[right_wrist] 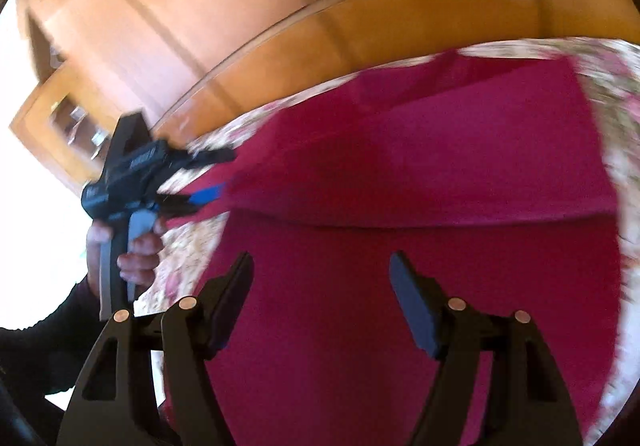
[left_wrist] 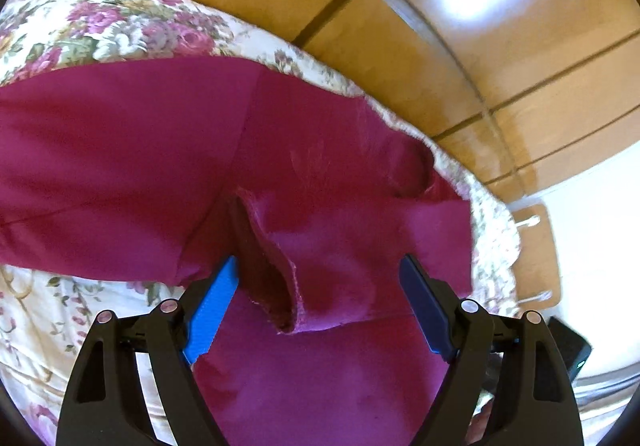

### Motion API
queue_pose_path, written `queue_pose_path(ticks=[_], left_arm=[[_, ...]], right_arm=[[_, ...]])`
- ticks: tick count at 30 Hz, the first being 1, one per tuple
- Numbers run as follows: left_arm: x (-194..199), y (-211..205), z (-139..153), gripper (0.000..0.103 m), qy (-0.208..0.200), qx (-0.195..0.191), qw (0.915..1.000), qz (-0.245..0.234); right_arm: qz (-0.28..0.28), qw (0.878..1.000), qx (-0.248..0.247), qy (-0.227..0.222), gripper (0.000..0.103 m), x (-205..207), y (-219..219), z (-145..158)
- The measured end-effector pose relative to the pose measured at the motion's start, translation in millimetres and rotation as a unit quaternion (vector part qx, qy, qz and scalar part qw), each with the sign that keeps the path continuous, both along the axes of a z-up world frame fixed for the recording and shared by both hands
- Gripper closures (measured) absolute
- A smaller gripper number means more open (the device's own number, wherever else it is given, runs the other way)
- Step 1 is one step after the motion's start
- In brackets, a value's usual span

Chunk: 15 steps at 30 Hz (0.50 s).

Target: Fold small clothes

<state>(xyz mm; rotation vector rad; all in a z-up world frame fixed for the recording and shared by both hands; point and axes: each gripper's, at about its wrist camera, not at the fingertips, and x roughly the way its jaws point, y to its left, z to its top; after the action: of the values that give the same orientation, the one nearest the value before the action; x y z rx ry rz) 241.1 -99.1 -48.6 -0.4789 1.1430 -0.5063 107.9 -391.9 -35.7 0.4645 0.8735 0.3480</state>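
Note:
A magenta garment [left_wrist: 132, 165] lies spread on a floral bedspread [left_wrist: 100, 21]. In the left wrist view my left gripper [left_wrist: 319, 266] is open, its blue pads either side of a raised fold with a raw hem [left_wrist: 280, 286]. In the right wrist view my right gripper [right_wrist: 322, 260] is open and empty above the same garment [right_wrist: 420, 149], which has a folded layer across its middle. The left gripper also shows there [right_wrist: 216, 175], at the garment's left edge, held by a hand.
A curved wooden footboard [left_wrist: 400, 5] and wooden wardrobe panels [right_wrist: 180, 5] stand beyond the bed. A small wooden cabinet [right_wrist: 52, 113] is at the left. The floral bedspread edge [right_wrist: 616, 125] runs along the right.

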Motion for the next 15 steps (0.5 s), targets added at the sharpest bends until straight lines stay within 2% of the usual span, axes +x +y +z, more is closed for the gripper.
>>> queue_pose_path(ticks=[1, 3, 5, 6, 7, 9, 11, 13, 15], left_arm=[[-0.2, -7.6, -2.7, 0.039, 0.0, 0.01, 0.9999, -0.01], [-0.2, -21.1, -8.6, 0.05, 0.003, 0.036, 0.999, -0.026], [-1.2, -31.8, -14.5, 0.068, 0.002, 0.052, 0.9979, -0.038], [-1.2, -36.7, -15.9, 0.084, -0.002, 0.063, 0.9971, -0.042], [-1.8, -37.9, -13.9, 0.092, -0.011, 0.072, 0.9965, -0.04], [-3.0, -40.7, 5.3, 0.093, -0.06, 0.083, 0.9943, -0.028], [-7.1, -44.0, 42.1, 0.094, -0.135, 0.086, 0.9868, -0.022], [-13.4, -45.8, 76.8, 0.094, -0.204, 0.081, 0.9754, -0.021], [-20.7, -49.1, 105.5, 0.094, -0.268, 0.087, 0.9591, -0.025]], right_arm=[[-0.014, 1.0, -0.002, 0.001, 0.032, -3.3, -8.3, 0.4], [-0.039, 0.999, -0.009, 0.001, 0.032, -9.1, -25.2, 2.7], [-0.056, 0.998, -0.015, 0.0, 0.032, -10.7, -36.8, 5.0], [-0.063, 0.998, -0.019, -0.002, 0.032, -8.5, -40.2, 5.2], [-0.07, 0.997, -0.021, -0.003, 0.032, -9.8, -44.7, 7.7], [-0.08, 0.996, -0.03, -0.013, 0.032, -4.4, -48.3, 15.9], [-0.087, 0.995, -0.044, -0.028, 0.032, 1.8, -55.9, 24.3], [-0.097, 0.993, -0.06, -0.036, 0.033, 16.7, -54.7, 28.0], [-0.109, 0.989, -0.091, -0.034, 0.033, 33.4, -54.6, 26.1]])
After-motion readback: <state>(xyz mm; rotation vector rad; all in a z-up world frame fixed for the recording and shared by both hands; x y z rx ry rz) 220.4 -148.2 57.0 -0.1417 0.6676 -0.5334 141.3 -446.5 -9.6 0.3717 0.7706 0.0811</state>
